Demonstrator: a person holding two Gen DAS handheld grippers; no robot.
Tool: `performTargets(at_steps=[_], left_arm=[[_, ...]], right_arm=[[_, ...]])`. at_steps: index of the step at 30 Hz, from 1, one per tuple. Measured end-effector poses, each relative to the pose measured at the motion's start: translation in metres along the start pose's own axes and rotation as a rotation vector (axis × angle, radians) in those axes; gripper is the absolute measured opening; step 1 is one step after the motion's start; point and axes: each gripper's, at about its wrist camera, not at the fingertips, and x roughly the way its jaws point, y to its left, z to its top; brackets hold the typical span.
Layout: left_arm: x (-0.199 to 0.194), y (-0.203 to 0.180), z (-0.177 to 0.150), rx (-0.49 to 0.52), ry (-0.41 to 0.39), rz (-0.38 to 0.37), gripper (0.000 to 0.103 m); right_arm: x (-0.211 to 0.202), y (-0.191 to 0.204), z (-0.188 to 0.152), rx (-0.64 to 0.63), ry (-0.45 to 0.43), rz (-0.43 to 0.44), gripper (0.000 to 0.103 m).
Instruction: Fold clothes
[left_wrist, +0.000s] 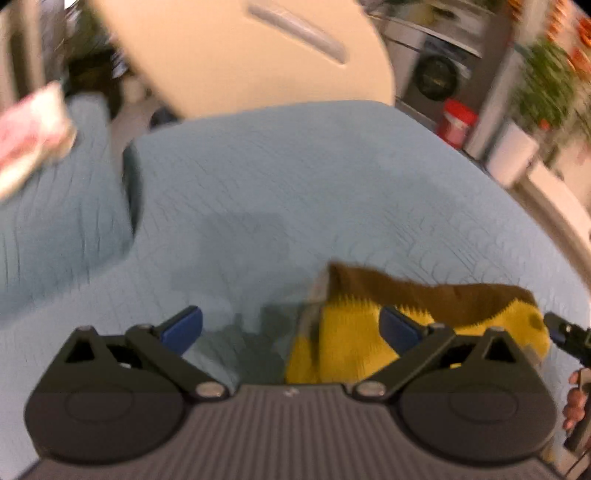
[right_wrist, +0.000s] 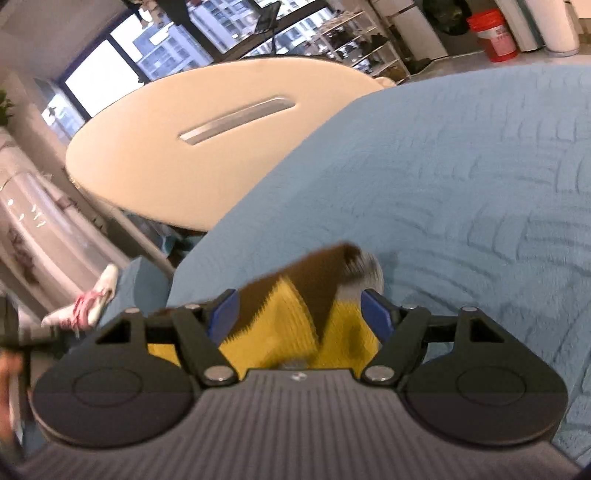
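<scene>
Clothes on show amount to one item: a yellow and brown knitted garment (left_wrist: 369, 332) lying on the light blue quilted cover (left_wrist: 295, 184) of a bed or sofa. Both views are blurred, so the garment's exact type cannot be told.

In the left wrist view, the left claw (left_wrist: 291, 326) is spread wide, released, gripping nothing. The garment sits ahead of it and off to its right side, with the right blue pad (left_wrist: 400, 328) over the yellow part; whether that pad touches the fabric cannot be told. The brown band runs along the garment's far edge. The other claw's tip (left_wrist: 561, 330) shows at the garment's right end.

In the right wrist view, the right claw (right_wrist: 299, 314) is also spread apart, with the garment (right_wrist: 295, 314) directly between its two blue pads and rising in a bunched fold in front of the palm. The pads stand at either side of the cloth without visibly pinching it.

Beyond both claws, past the cover's far edge, stands a cream oval table (right_wrist: 203, 147) with a grey slot. Far right of the left claw sits a red bucket (left_wrist: 456, 122) near a potted plant (left_wrist: 546, 85). Far left lies a pink and white shoe (right_wrist: 88, 299).
</scene>
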Motion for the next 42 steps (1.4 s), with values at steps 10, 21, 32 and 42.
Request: performTargets(at_steps=[10, 21, 32, 42], left_arm=[[0.106, 0.020, 0.045, -0.052, 0.280, -0.241, 0.099], [0.124, 0.002, 0.034, -0.018, 0.254, -0.288, 0.052], [0.114, 0.010, 0.028, -0.052, 0.222, -0.356, 0.030], [0.079, -0.001, 0.022, 0.027, 0.076, -0.310, 0.020]], right_arm=[[0.018, -0.036, 0.017, -0.027, -0.022, 0.047, 0.076], [0.013, -0.043, 0.018, 0.046, 0.013, 0.135, 0.076], [0.044, -0.063, 0.045, 0.038, 0.154, 0.200, 0.076], [0.027, 0.009, 0.066, -0.417, 0.284, 0.322, 0.025]])
